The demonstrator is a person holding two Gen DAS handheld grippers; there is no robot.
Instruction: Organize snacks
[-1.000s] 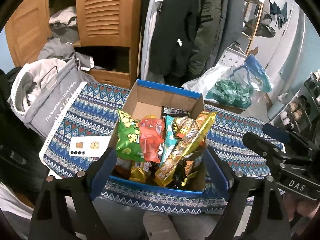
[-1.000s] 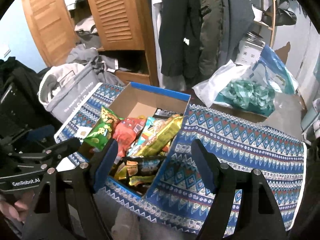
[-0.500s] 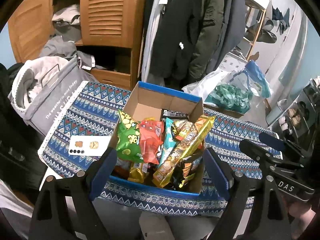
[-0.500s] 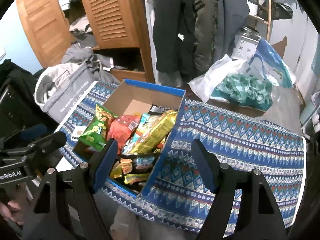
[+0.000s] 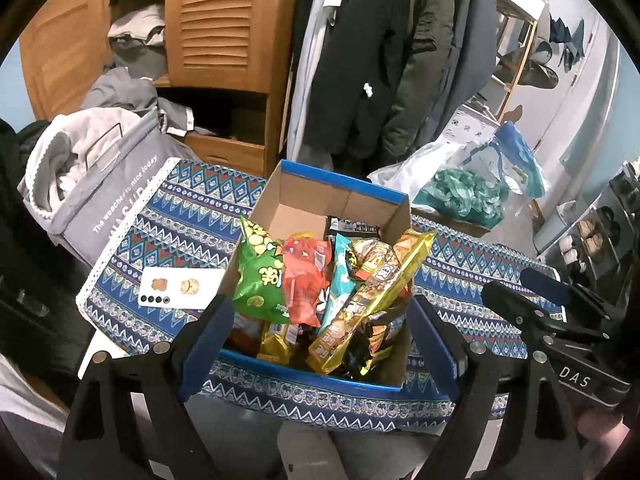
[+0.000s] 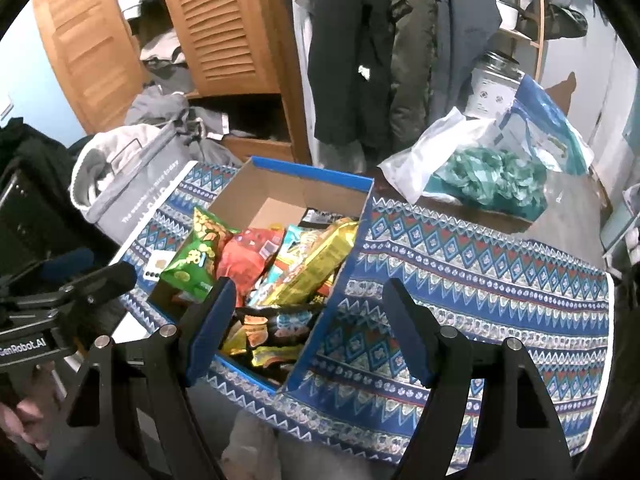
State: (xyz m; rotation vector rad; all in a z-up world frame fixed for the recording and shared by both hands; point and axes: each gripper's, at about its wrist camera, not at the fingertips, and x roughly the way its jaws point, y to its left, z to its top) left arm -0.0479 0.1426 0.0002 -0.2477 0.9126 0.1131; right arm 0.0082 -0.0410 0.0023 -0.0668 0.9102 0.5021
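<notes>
A cardboard box with a blue rim (image 5: 344, 188) stands on the patterned tablecloth (image 5: 180, 216), its near half packed with snack packets. Upright in it are a green bag (image 5: 260, 280), a red bag (image 5: 304, 276), a teal packet (image 5: 340, 276) and a long gold packet (image 5: 376, 292). Dark packets (image 6: 276, 328) lie at the box's near end. My left gripper (image 5: 320, 344) hovers open in front of the box, holding nothing. My right gripper (image 6: 310, 324) is open and empty over the box's right near corner (image 6: 304, 364).
A white phone (image 5: 180, 286) lies on the cloth left of the box. A grey laundry bag (image 5: 100, 184) stands at the table's left. A white plastic bag with teal contents (image 6: 480, 176) lies at the back right. Coats (image 5: 380, 60) and a wooden wardrobe (image 5: 224, 24) are behind.
</notes>
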